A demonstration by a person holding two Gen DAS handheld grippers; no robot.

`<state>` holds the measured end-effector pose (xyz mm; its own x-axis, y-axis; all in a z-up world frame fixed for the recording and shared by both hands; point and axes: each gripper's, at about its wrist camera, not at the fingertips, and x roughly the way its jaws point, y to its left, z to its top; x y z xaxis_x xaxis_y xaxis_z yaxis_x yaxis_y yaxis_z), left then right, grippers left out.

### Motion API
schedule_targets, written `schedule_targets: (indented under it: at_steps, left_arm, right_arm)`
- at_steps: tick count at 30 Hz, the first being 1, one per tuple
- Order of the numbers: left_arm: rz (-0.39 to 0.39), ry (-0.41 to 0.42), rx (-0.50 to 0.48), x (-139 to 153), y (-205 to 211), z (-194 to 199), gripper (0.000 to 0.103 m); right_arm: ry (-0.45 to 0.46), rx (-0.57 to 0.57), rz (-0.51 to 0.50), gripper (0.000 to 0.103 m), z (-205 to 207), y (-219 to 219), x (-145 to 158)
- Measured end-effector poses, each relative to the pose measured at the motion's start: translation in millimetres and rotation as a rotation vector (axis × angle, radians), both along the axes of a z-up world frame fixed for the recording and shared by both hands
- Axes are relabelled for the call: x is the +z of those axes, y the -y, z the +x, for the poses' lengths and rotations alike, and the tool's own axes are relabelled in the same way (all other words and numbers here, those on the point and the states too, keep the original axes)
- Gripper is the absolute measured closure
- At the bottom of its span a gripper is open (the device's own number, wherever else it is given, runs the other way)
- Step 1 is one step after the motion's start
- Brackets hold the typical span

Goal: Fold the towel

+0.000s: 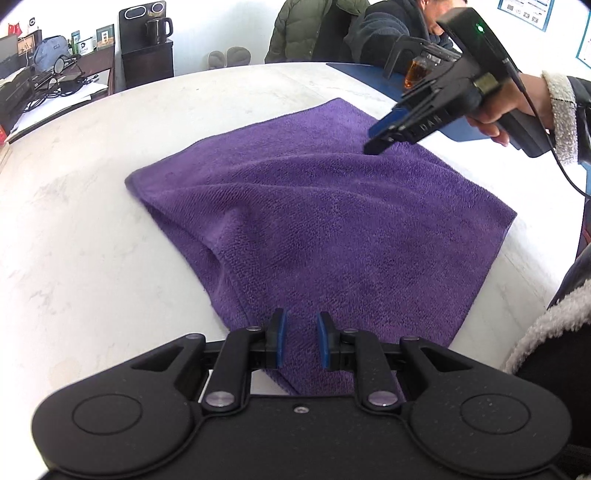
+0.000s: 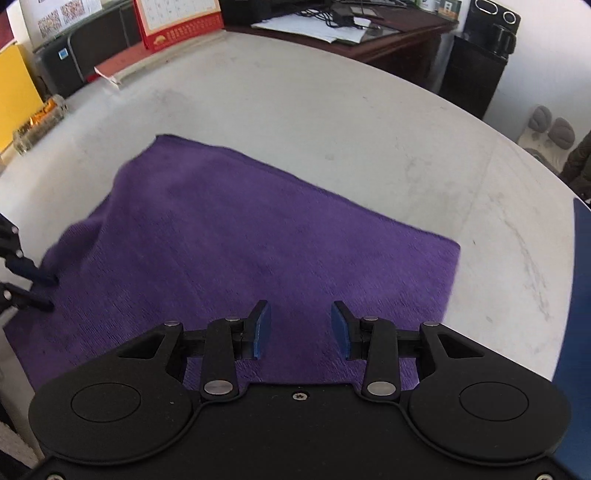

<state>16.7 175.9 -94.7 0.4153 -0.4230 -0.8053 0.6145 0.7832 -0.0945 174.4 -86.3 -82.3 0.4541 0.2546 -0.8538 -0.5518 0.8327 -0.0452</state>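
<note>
A purple towel [image 1: 314,229] lies folded on the white table [image 1: 81,229]. Its near corner rises off the table into my left gripper [image 1: 301,318], which is shut on that bunched fabric. My right gripper [image 1: 373,146], held in a hand with a fleece cuff, hovers with its tips just over the towel's far right part. In the right wrist view the towel [image 2: 236,236] is slightly blurred. There my right gripper [image 2: 301,307] stands open above it with nothing between its pads, and my left gripper [image 2: 48,291] shows at the left edge, gripping the raised corner.
A blue board [image 1: 388,79] with a glass of amber drink [image 1: 413,72] lies at the table's far right, and a person sits behind it. In the right wrist view a glass jar [image 2: 37,123] and a red calendar [image 2: 177,26] stand beyond the towel.
</note>
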Motion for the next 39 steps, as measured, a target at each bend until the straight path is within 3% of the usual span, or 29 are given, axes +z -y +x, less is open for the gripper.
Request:
schedule_targets:
  at_steps: [7,16,23,25,28,32,39]
  left_arm:
    - [0.033,-0.013,0.013,1.5,1.2,-9.3,0.086]
    - [0.049,-0.036,0.029,3.1,0.9,-19.1,0.086]
    - [0.089,-0.044,-0.003,5.3,5.8,-24.6,0.084]
    - [0.095,-0.043,-0.01,5.3,6.6,-27.0,0.082]
    - [0.096,-0.048,-0.011,5.0,7.6,-30.0,0.08]
    - [0.083,-0.056,0.0,5.2,5.4,-30.9,0.08]
    - [0.058,-0.015,0.027,17.7,-3.7,-23.8,0.08]
  right_arm:
    - [0.027,-0.015,-0.002,0.068,-7.9,5.0,-3.3]
    - [-0.002,-0.014,0.037,0.067,-5.9,12.8,-3.2]
    - [-0.022,-0.016,-0.045,0.063,-1.4,3.3,3.4]
    - [0.017,0.026,-0.043,0.063,-3.6,-10.4,12.1]
    - [0.035,0.141,0.037,0.063,-8.8,-38.7,27.5]
    - [0.069,0.322,-0.026,0.063,-16.8,-88.7,26.6]
    - [0.087,0.393,-0.067,0.063,-6.0,-124.6,17.8]
